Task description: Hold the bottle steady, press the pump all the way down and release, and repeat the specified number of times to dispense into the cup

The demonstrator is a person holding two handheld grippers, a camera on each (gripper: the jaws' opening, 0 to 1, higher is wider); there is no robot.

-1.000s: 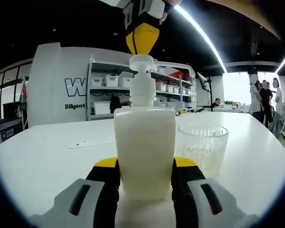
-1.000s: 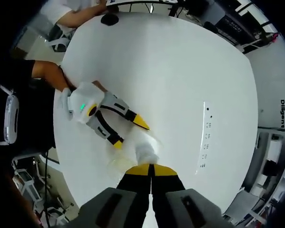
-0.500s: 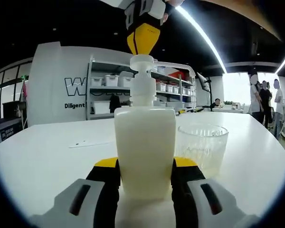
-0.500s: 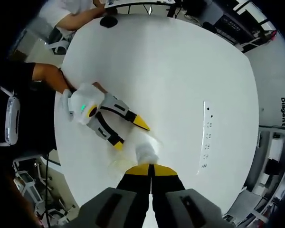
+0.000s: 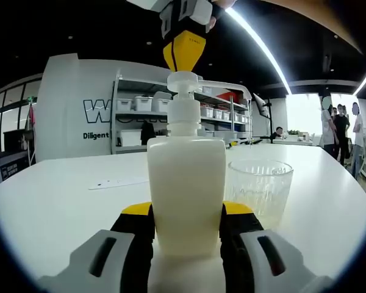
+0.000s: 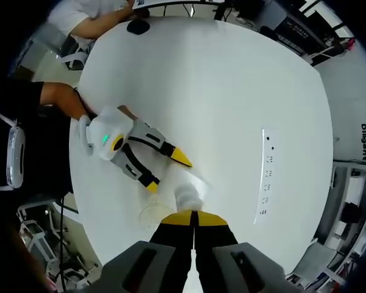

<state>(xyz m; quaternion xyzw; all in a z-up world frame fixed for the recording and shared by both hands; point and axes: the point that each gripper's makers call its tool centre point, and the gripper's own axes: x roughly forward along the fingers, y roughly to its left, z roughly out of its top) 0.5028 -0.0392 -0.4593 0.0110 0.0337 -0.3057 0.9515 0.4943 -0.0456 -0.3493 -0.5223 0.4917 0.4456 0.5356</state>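
1. One bottle point(image 5: 186, 192), cream-white and upright, stands on the white table point(image 5: 55, 195); it is the landmark for everything below. From above, in the right gripper view, the bottle point(image 6: 195, 181) shows as a pale shape.
2. One pump point(image 5: 182, 97) tops the bottle, its thin spout reaching out sideways over the cup.
3. One clear ribbed cup point(image 5: 258, 190) stands just beside the bottle, on the spout side. It also shows in the right gripper view point(image 6: 151, 215).
4. Two grippers. The left gripper point(image 5: 186, 229) is clamped on the lower body of the bottle, one jaw on each side. In the right gripper view it point(image 6: 166, 169) comes in from a person's forearm point(image 6: 61, 94), with its yellow-tipped jaws straddling the bottle.
5. The right gripper point(image 6: 194, 218) has its jaws pressed together, yellow tips meeting directly over the pump head. In the left gripper view it point(image 5: 184, 52) stands on top of the pump.
6. One strip of power sockets point(image 6: 263, 177) is set into the table, well apart from the bottle.
7. Behind the bottle stands one shelving unit point(image 5: 137, 119) with white bins, against a wall with dark lettering.
8. Beyond the cup, several people point(image 5: 340, 131) stand by a bright window, and one long ceiling light point(image 5: 259, 46) runs overhead.
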